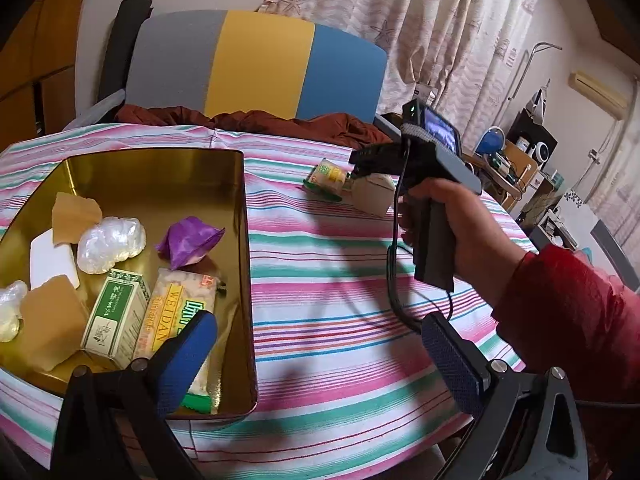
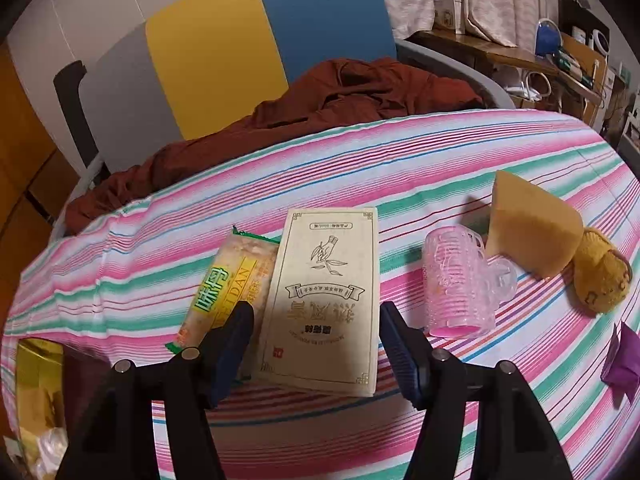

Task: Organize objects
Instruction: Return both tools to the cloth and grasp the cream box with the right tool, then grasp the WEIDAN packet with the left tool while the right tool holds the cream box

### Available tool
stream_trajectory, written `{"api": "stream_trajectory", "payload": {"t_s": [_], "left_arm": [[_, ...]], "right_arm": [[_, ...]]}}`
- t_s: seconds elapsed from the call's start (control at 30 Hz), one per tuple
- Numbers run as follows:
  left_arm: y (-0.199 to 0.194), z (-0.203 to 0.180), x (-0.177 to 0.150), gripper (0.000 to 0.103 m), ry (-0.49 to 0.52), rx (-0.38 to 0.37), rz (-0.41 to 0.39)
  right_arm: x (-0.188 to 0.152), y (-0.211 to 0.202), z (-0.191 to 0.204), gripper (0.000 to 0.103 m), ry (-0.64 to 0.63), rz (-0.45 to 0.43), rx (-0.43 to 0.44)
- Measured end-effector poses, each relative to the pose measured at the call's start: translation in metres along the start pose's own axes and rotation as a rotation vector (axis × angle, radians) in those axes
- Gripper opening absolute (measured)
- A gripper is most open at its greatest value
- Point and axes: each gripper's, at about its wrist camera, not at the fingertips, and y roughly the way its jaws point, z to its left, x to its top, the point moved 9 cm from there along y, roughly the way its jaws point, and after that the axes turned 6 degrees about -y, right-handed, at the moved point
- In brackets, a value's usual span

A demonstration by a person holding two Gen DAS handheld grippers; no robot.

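Observation:
A gold tin box (image 1: 244, 240) sits on the striped table at the left; its corner shows in the right wrist view (image 2: 36, 364). In it lie a green-white carton (image 1: 116, 316), a WEIDAN snack bar (image 1: 176, 312), a purple wrapper (image 1: 188, 240) and pearly wrapped pieces (image 1: 110, 244). My left gripper (image 1: 320, 364) is open and empty beside the tin. My right gripper (image 2: 316, 344) is open, its fingers on either side of a cream flat box (image 2: 324, 300). A second WEIDAN snack bar (image 2: 228, 284) lies just left of it. The right gripper also shows in the left wrist view (image 1: 360, 172).
On the table to the right lie a pink plastic roller (image 2: 460, 284), a tan cone-shaped paper (image 2: 532, 228), a yellow knitted toy (image 2: 600, 280) and a purple packet (image 2: 624, 364). A chair with brown cloth (image 2: 340, 92) stands behind the table.

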Motion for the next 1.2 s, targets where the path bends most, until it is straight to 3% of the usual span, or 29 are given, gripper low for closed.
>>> {"api": "stream_trajectory", "payload": {"t_s": [0.2, 0.4, 0.53, 0.8, 0.9, 1.0, 1.07, 1.2], "left_arm": [[-0.001, -0.006, 0.018, 0.103, 0.017, 0.003, -0.028], [0.025, -0.022, 0.056, 0.103, 0.066, 0.029, -0.051], [0.059, -0.034, 0.085, 0.103, 0.094, 0.058, -0.026], [0.143, -0.048, 0.135, 0.103, 0.129, 0.139, 0.003], [0.181, -0.05, 0.142, 0.103, 0.175, 0.169, 0.041], [0.213, -0.041, 0.146, 0.103, 0.16, 0.196, 0.065], [0.229, -0.043, 0.144, 0.103, 0.172, 0.179, 0.098], [0.256, -0.041, 0.146, 0.097, 0.225, 0.248, 0.111]], "right_arm": [[-0.009, -0.007, -0.018, 0.056, 0.041, -0.06, 0.076], [-0.032, -0.028, -0.041, 0.055, -0.023, -0.12, 0.041], [-0.053, -0.044, -0.046, 0.054, -0.085, -0.156, 0.006], [-0.077, -0.066, -0.055, 0.053, -0.038, -0.23, 0.01], [-0.077, -0.066, -0.059, 0.053, -0.016, -0.249, 0.008], [-0.077, -0.064, -0.063, 0.052, 0.007, -0.256, 0.019], [-0.078, -0.063, -0.064, 0.052, 0.016, -0.258, 0.032], [-0.08, -0.064, -0.065, 0.052, 0.021, -0.268, 0.039]]}}
